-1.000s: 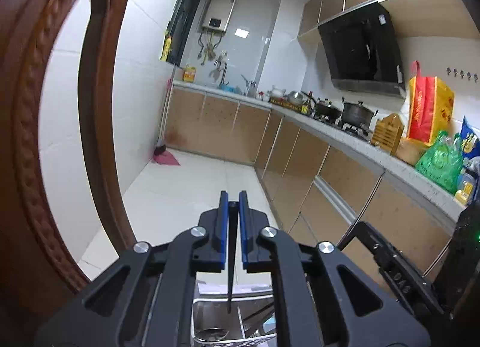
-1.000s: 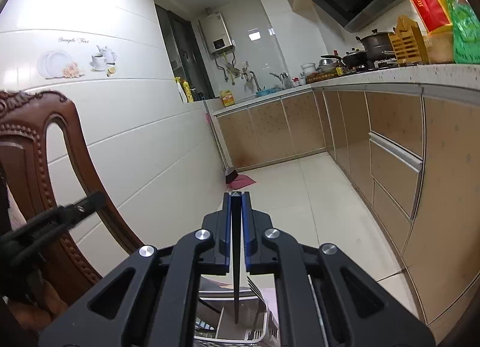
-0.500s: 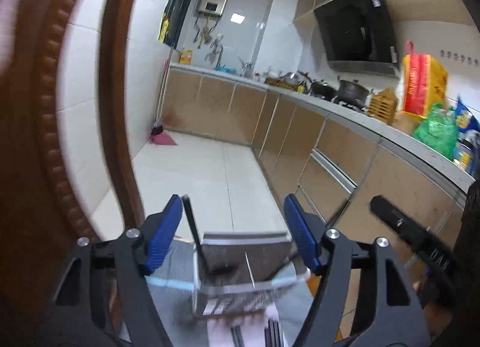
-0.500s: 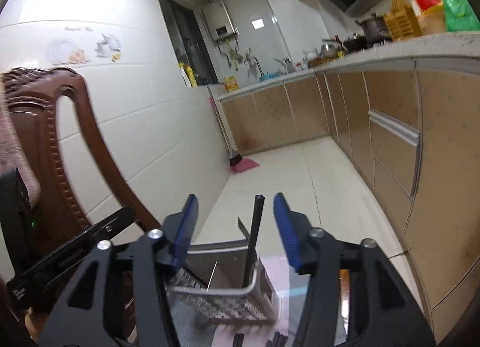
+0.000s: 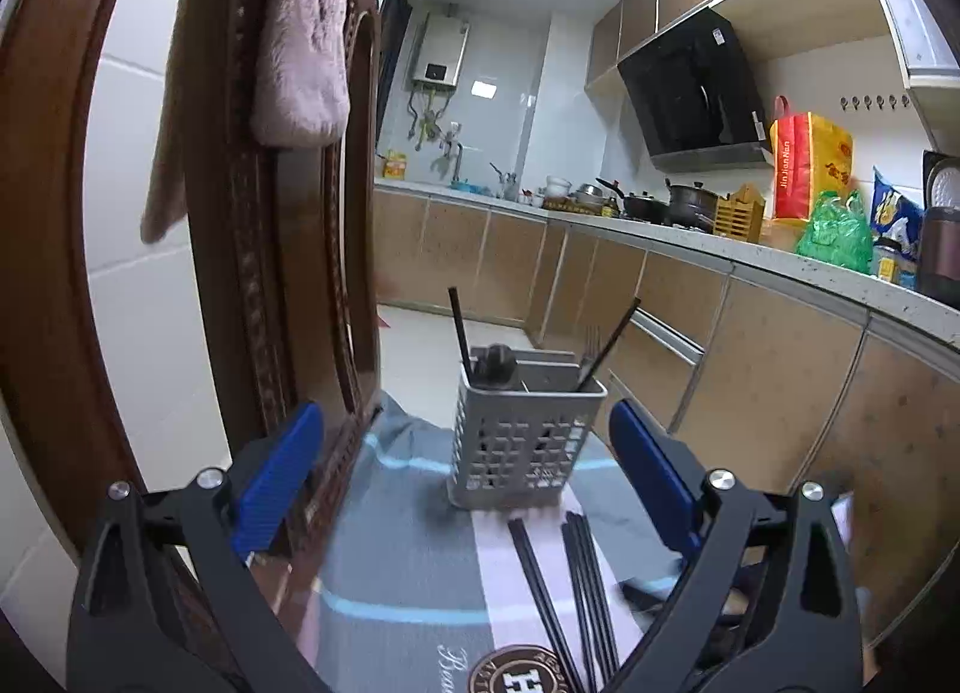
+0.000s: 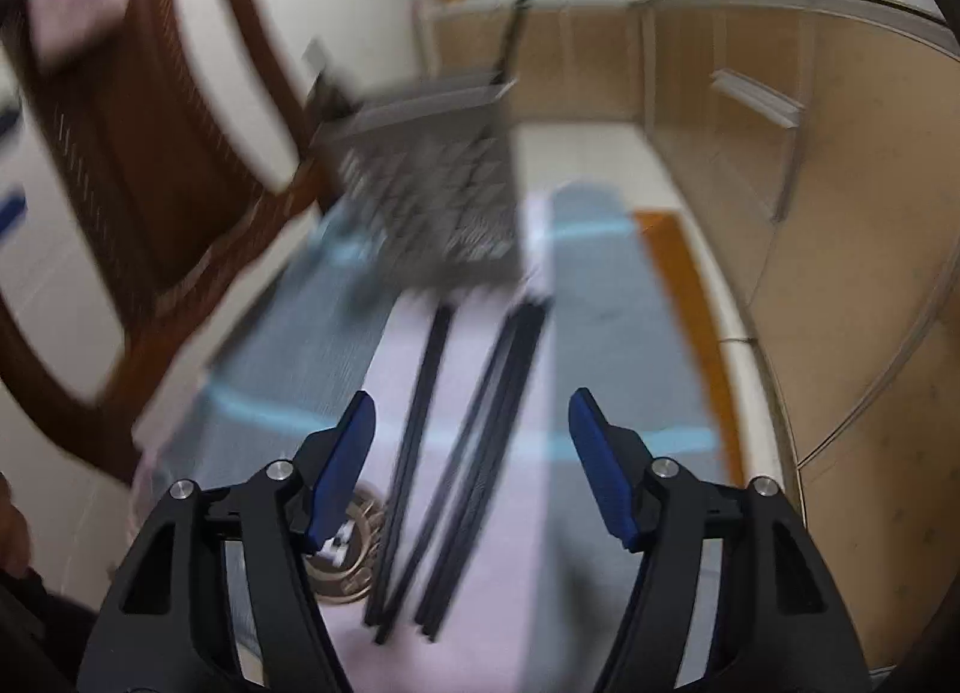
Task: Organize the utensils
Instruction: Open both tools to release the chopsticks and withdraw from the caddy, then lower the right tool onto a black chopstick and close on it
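The left gripper [image 5: 468, 471] stood with its blue pads spread wide and nothing between them, low over a striped cloth [image 5: 396, 561] that covered the counter. The right gripper [image 6: 471, 468] was likewise spread wide and empty, though its view was smeared by motion.

Nearest on the cloth lay a round brown logo [image 5: 516, 672] at the near edge. Just beyond it, loose black chopsticks [image 5: 576, 585] lay flat in two groups, a pair on the left and a thicker bundle on the right, running lengthwise from the near edge toward the far edge. In the right wrist view the same chopsticks [image 6: 462, 447] lay between the open fingers.

Their far ends reached almost to a grey perforated utensil holder [image 5: 522, 441], which stood upright on the cloth toward the far edge. A black chopstick [image 5: 459, 327] leaned out of its left compartment beside a dark rounded handle [image 5: 495, 363]. On the right side a fork [image 5: 591, 348] and another black chopstick [image 5: 612, 339] stuck up at a slant.

A carved wooden chair back [image 5: 270, 249] stood just beside the left edge with a pink towel [image 5: 300, 33] draped over it. Farther off ran kitchen cabinets [image 5: 750, 345].
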### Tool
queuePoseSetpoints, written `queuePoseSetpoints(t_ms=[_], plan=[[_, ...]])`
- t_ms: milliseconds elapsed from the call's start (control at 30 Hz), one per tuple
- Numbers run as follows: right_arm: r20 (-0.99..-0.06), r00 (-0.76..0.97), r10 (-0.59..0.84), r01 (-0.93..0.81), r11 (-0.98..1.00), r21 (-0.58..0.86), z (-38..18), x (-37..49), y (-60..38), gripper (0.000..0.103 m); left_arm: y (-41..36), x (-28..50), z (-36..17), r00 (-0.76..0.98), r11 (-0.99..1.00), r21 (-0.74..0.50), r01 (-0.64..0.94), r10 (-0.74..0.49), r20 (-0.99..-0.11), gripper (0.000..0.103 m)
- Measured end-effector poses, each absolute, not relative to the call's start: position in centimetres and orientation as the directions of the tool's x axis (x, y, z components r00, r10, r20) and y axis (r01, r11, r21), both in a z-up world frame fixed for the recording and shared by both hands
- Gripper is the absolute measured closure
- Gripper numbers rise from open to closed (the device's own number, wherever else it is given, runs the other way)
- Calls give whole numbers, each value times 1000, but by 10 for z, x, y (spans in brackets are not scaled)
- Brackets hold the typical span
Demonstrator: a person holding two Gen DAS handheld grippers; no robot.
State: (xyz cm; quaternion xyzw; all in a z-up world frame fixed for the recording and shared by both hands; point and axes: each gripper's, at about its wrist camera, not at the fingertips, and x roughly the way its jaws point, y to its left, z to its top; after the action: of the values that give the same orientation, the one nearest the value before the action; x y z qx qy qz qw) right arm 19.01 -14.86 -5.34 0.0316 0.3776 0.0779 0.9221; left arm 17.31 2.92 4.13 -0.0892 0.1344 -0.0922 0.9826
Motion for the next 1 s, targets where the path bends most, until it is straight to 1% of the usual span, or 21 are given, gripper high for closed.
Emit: queuePoseSetpoints(t_ms=[33,67,133,200,233,300,500,600,667,733,867,933,1000], plan=[[-713,681,169,-135,985,105,-60,196,-138,49,28,175,40,945,967,-199,158,-206,-253,8],[-735,655,178,-140,984,114,-67,203,-131,52,29,176,36,944,970,-188,154,-200,-263,8],[-763,617,193,-140,981,134,-76,216,-122,63,33,181,30,940,974,-184,133,-183,-289,8],[-784,588,196,-140,980,140,-88,224,-114,65,36,185,27,931,971,-200,135,-193,-310,8],[-791,579,197,-141,980,140,-93,226,-110,69,36,186,27,928,969,-204,138,-198,-316,8],[-793,573,208,-154,977,145,-100,222,-102,72,35,185,28,929,970,-197,141,-198,-313,8],[-815,550,184,-124,983,138,-113,229,-99,72,34,184,30,922,966,-199,163,-221,-319,8],[-753,638,160,-49,985,168,-98,219,-117,72,36,183,29,918,963,-208,171,-233,-322,8],[-743,662,100,13,989,145,-93,215,-132,72,36,182,29,919,964,-204,172,-232,-319,8],[-762,644,63,38,993,114,-95,218,-140,72,35,182,30,918,964,-202,173,-232,-322,8],[-809,587,21,22,999,41,-110,222,-130,72,36,183,30,913,960,-220,175,-242,-328,8],[-815,580,3,24,1000,20,-117,221,-127,70,36,184,29,913,961,-215,175,-240,-330,8],[-813,582,-17,10,1000,-14,-119,221,-124,70,36,184,28,911,961,-214,174,-239,-336,8]])
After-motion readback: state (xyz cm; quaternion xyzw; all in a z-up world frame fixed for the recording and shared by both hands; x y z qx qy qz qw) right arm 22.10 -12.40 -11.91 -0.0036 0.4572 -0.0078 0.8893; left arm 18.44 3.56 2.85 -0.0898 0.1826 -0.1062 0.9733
